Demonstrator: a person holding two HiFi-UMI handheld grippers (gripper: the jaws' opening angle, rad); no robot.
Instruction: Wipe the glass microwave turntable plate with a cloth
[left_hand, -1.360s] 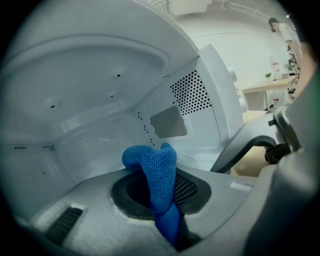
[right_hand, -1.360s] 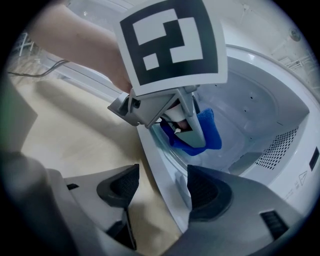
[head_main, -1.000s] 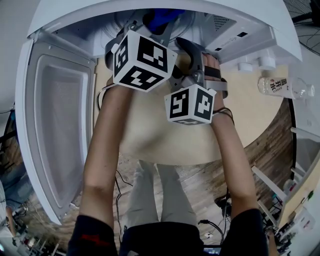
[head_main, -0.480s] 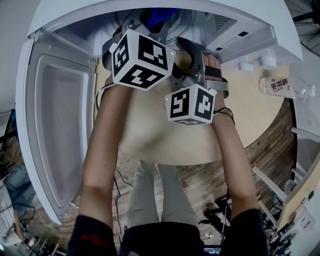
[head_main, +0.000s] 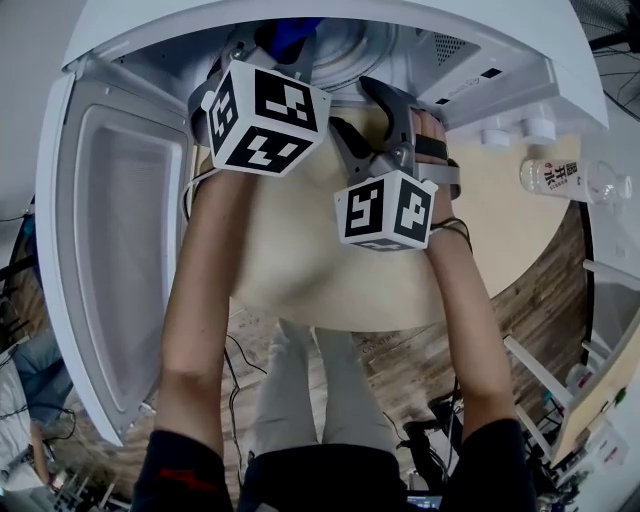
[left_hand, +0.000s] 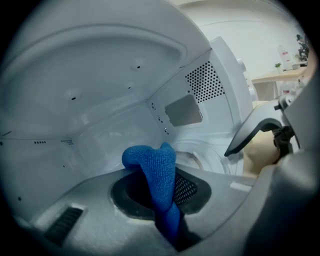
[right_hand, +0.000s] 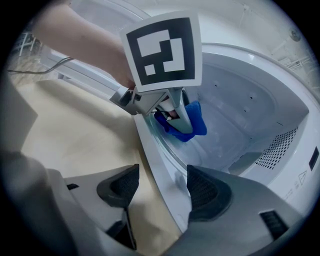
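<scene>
Inside the microwave (left_hand: 100, 75), left tool (left_hand: 160, 194) clamps the cloth (left_hand: 152, 167) lengthwise, pointing inward; right tool (right_hand: 162, 190) stands open.

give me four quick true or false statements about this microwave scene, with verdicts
1. The left tongs are shut on a blue cloth inside the microwave. True.
2. The right tongs grip the cloth too. False: they are open and clamp nothing.
3. The microwave door is closed. False: it is swung open on the person's left.
4. A clear bottle is on the wooden table. True.
</scene>
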